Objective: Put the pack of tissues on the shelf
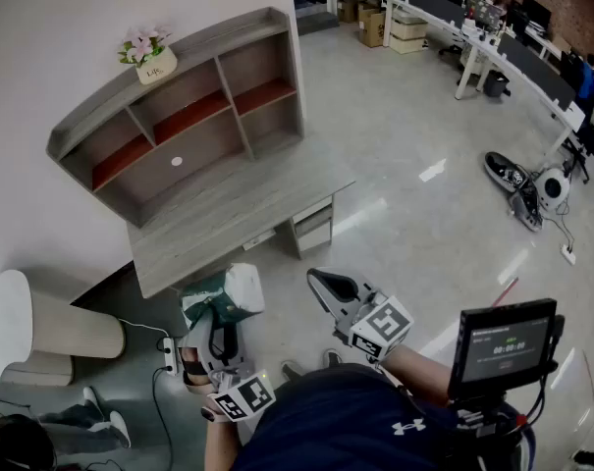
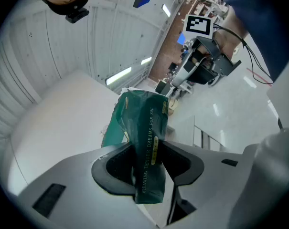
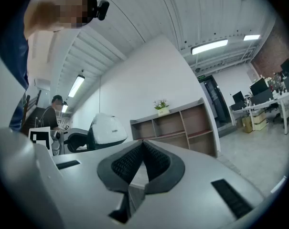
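The green-and-white pack of tissues (image 2: 146, 137) is pinched at its near end between the left gripper (image 2: 147, 168) jaws. Its long axis runs out ahead of them, toward the far wall. The shelf (image 1: 193, 116) sits well beyond it, at the far edge of the desk (image 1: 238, 214). The right gripper (image 3: 142, 149), at the pack's right, is empty, its jaws pressed together.
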Tool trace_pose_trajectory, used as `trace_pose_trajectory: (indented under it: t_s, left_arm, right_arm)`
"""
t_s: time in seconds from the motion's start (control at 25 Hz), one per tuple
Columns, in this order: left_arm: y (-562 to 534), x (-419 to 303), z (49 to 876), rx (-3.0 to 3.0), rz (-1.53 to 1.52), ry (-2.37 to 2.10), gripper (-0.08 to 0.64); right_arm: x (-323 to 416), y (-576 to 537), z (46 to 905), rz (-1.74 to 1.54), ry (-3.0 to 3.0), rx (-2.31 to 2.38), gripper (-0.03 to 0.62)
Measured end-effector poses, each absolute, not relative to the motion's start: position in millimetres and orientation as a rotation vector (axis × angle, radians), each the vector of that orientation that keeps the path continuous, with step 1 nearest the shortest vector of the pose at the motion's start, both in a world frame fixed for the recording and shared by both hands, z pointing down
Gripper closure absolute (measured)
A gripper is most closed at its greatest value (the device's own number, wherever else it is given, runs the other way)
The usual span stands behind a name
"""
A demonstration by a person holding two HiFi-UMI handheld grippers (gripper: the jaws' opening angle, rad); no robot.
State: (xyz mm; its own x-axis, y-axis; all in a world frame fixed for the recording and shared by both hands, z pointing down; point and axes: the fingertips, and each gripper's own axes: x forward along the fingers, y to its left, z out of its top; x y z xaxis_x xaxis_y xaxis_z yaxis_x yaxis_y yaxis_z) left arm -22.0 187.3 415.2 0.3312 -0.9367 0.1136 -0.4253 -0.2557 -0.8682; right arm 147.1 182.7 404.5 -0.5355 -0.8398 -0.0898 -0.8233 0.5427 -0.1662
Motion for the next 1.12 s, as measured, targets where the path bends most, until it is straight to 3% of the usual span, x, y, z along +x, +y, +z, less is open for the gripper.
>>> trace_pose_trajectory:
  t_s: [0.48,1.12]
  left_arm:
    - [210,27,418,-1.861,-0.770,1.112,0.374]
    - [204,-41,409,-1.741,-0.948,1.294,0.374]
  right_arm:
    - [219,241,410,-0.200,2.464,-1.619,0.583]
    - [204,190,401,-0.258,2.514,-1.510,0.583]
